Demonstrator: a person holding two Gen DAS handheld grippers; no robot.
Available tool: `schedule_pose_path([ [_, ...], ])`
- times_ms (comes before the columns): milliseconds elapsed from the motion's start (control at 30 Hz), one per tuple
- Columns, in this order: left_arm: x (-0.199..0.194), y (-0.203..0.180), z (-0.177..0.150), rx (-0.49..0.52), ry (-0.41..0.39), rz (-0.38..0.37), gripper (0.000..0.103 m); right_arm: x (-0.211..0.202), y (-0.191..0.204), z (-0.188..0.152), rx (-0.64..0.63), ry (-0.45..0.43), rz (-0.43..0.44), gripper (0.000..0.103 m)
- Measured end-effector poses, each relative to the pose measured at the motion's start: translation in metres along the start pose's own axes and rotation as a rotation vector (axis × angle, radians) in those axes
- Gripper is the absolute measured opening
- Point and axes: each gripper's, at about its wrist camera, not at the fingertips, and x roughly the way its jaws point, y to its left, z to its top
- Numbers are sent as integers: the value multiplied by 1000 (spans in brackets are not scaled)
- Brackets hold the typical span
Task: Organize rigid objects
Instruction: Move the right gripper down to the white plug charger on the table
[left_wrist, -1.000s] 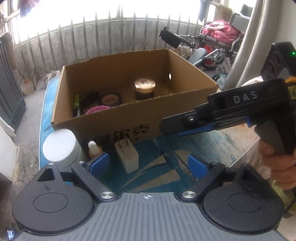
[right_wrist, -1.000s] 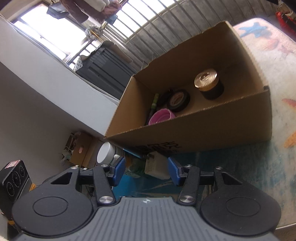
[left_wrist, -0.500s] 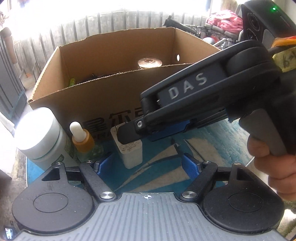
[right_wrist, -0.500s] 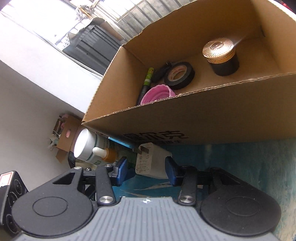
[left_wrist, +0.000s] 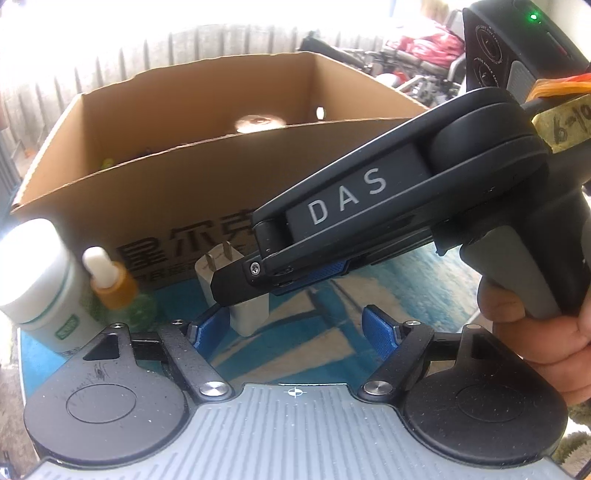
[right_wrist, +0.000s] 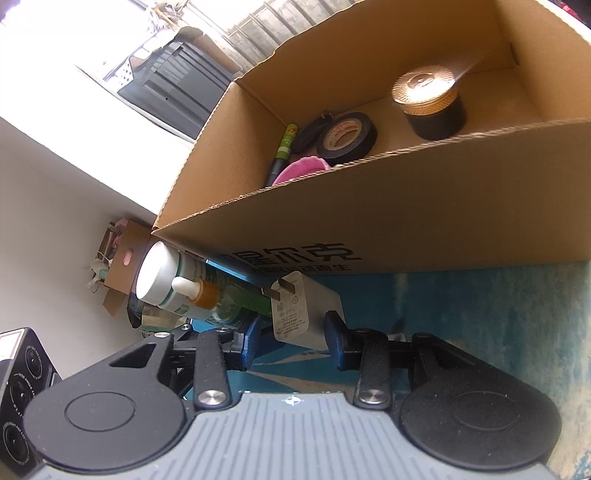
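Both sets of jaws stand apart: our right gripper (right_wrist: 293, 341) has just been closing, its blue pads flanking the white plug charger (right_wrist: 303, 310) without clearly pressing it, and we cannot tell if they touch; our left gripper (left_wrist: 293, 332) has its jaws wide, the left pad just beside the same charger (left_wrist: 240, 295), nothing held; the charger stands upright on the blue patterned table (right_wrist: 498, 332), prongs up, just before the front wall of a cardboard box (right_wrist: 406, 214); beside it stand a small amber dropper bottle (right_wrist: 201, 295) and a white jar (right_wrist: 159, 277); inside the box lie a black tape roll (right_wrist: 347, 136), a gold-lidded black jar (right_wrist: 430, 103), a pink item (right_wrist: 299, 168) and a green pen (right_wrist: 284, 146); a hand (left_wrist: 535, 332) grips the right gripper's handle.
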Motion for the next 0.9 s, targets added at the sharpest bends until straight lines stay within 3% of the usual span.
schedule_pose_path([
  [300, -9, -36, -3, 89, -12, -110, 78, -30, -17, -13, 47, -36, -18, 40],
  [433, -18, -43, -6, 111, -21, -95, 78, -43, -23, -14, 68, -67, -29, 40],
  [633, -36, -31, -14, 47, -37, -35, 77, -45, -28, -7, 83, -96, -25, 40],
  [867, -34, -13, -17, -49, -5, 25, 64, -23, -34, 9, 114, -98, -9, 40],
  [900, -22, -9, -5, -58, 1, 34, 62, -19, -34, 11, 118, -94, -5, 40],
])
